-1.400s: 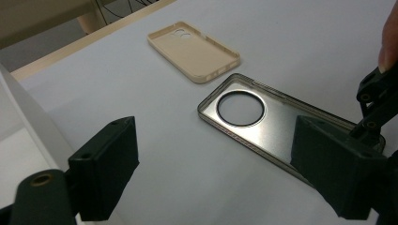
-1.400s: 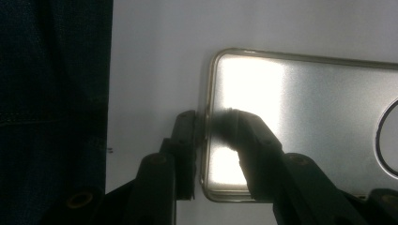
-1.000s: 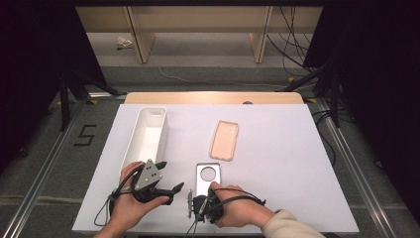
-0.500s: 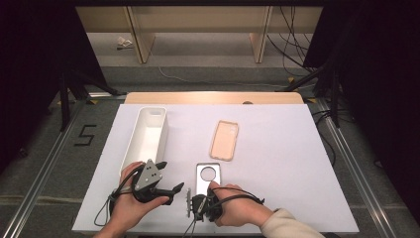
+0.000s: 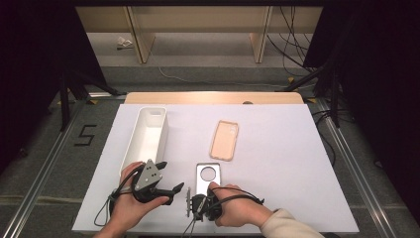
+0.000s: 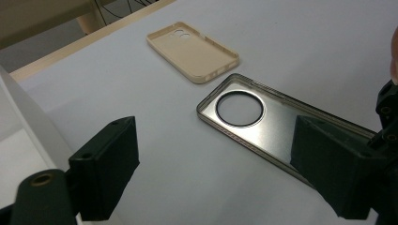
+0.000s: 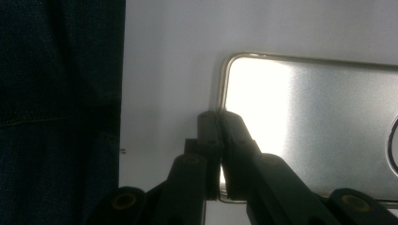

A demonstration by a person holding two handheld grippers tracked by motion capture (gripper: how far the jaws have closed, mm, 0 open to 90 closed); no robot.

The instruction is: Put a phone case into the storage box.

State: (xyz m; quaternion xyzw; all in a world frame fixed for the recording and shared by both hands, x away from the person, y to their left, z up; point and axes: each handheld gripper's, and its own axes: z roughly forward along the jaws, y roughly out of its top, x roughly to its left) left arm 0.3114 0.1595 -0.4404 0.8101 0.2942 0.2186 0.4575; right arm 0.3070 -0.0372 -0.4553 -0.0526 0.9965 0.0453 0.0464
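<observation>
One broad white table (image 5: 297,163) carries a long white plastic bin (image 5: 147,135), a matte beige phone case (image 5: 224,140) and a glossy silver case (image 5: 206,177) with a round cutout, its long axis running away from the person at the near edge. Right gripper (image 7: 218,119) has just been closing; its jaws pinch the silver case's near rim. Left gripper (image 5: 168,191) hovers beside it, jaws wide, holding nothing.

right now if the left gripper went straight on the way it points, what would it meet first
Probably the silver phone case, lying flat just beyond the open left gripper. The beige case lies farther on; depth is unclear.
</observation>
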